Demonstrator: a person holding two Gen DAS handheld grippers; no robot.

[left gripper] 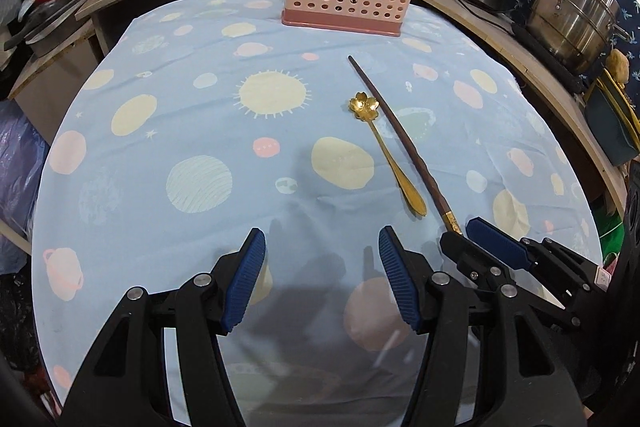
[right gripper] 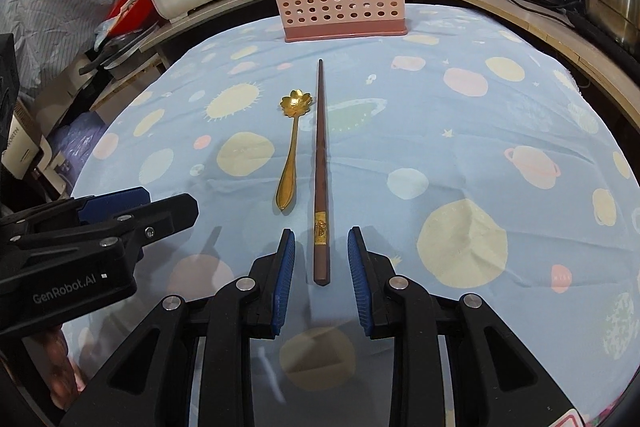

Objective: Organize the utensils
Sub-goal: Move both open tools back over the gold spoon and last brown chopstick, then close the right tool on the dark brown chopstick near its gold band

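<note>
Chopstick lies between the right tool's spread, untouching jaws; left tool gapes wide, holding nothing.

Left gripper: jaws spread wide, nothing between the blue ribbed pads, held low and level. Right gripper: jaws parted, pads not in contact with anything, positioned just beside the left gripper, both pointing the same way.
</note>
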